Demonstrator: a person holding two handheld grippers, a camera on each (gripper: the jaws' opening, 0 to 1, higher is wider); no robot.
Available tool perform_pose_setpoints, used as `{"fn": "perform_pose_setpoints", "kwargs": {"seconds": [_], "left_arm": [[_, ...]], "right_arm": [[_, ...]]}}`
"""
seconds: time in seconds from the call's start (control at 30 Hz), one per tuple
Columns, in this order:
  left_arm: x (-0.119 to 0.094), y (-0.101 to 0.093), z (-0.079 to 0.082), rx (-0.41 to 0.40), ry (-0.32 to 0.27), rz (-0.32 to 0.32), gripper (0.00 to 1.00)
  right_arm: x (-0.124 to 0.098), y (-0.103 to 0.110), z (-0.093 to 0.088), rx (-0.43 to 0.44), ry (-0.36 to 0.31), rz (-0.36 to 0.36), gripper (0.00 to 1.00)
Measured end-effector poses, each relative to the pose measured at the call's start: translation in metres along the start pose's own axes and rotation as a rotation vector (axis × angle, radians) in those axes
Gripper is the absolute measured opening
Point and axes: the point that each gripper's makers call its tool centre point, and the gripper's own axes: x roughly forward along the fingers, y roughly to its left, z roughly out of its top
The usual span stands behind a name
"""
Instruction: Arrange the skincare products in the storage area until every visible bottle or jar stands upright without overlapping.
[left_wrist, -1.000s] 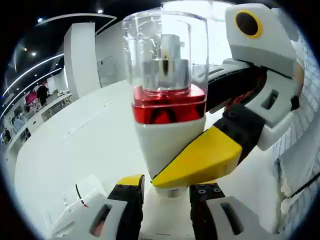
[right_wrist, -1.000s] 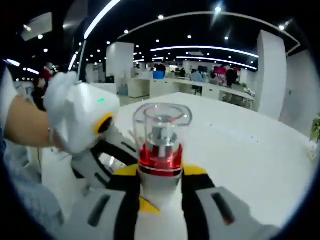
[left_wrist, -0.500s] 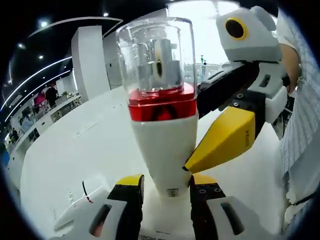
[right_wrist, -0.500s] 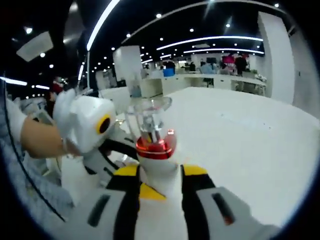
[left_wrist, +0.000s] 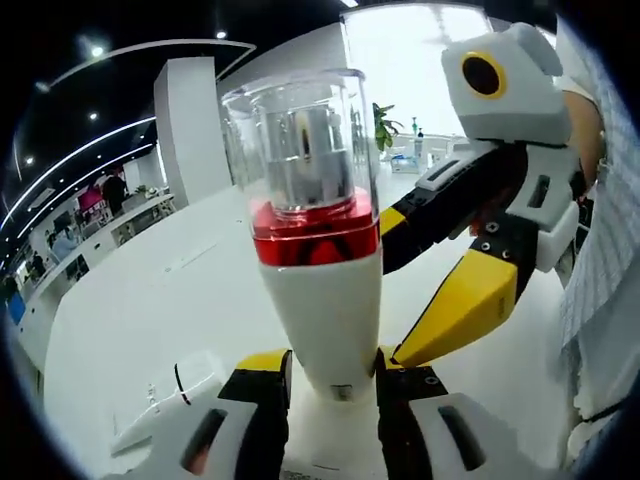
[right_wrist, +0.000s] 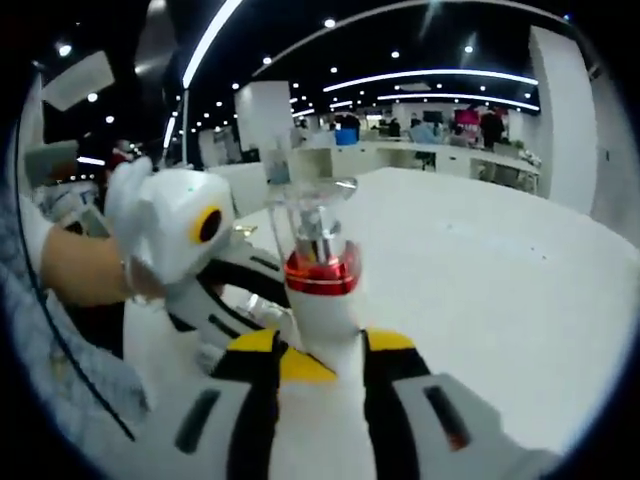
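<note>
My left gripper (left_wrist: 330, 375) is clamped on the bottle's (left_wrist: 320, 280) base, held upright over the white counter (left_wrist: 150, 300). My right gripper (right_wrist: 315, 355) sits spread around it, just beside.

The left gripper view looks from just below the pump bottle (left_wrist: 318, 250), very near, facing up along it toward a bright window. The right gripper view sits a little farther off, facing the bottle (right_wrist: 318, 285) from another side toward a lit hall. Both views share the bottle and the white table (right_wrist: 480, 290) around it.
</note>
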Motion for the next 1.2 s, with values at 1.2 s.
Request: {"fn": "perform_pose_setpoints", "kwargs": {"seconds": [1.2], "left_arm": [[-0.025,0.001,-0.006,-0.174,-0.064,0.129,0.18]], "right_arm": [[0.006,-0.001,0.005,0.038,-0.084,-0.026,0.26]]}}
